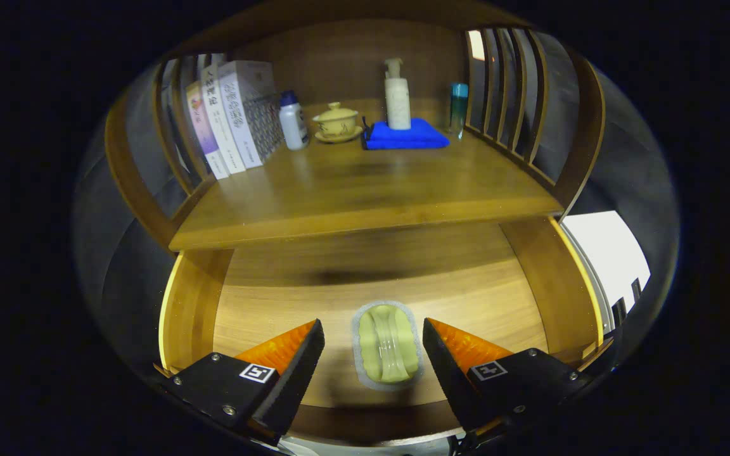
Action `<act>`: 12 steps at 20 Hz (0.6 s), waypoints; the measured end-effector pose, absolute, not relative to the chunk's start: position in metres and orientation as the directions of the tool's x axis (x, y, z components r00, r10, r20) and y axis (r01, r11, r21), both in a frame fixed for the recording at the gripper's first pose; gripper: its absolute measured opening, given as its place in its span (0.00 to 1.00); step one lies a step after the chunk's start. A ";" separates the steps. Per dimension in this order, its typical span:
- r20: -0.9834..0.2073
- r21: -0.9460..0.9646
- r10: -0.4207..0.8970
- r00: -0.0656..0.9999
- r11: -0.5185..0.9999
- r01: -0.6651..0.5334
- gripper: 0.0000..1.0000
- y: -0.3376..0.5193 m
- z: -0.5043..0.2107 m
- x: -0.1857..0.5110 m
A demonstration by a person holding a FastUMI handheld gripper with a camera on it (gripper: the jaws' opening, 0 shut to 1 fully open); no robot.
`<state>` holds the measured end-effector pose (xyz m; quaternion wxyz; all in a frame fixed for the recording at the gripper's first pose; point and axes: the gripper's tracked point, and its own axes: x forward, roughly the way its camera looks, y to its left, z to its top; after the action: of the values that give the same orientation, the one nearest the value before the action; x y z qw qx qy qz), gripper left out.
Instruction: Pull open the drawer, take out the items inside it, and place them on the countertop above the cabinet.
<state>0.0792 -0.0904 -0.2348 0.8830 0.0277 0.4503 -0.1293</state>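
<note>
Between my wide-open fingers (373,335) lies a green soap dish (388,342), untouched, inside the pulled-out drawer (263,297).

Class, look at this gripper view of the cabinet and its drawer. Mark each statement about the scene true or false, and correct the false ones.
1. The drawer is pulled open. True.
2. The gripper is shut on the pale green dish. False: its fingers stand open, one on each side of the dish, apart from it.
3. The pump bottle stands on the blue cloth on the countertop. True.
4. The books lie flat in the drawer. False: they stand upright on the countertop, beside the white bottle.
5. The lidded cup sits between the white bottle and the blue cloth. True.
</note>
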 end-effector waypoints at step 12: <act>-0.890 -0.133 -0.231 0.394 0.956 0.260 0.74 -0.104 -0.296 0.071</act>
<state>0.0708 -0.1037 -0.2957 0.8347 0.0136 0.5305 -0.1469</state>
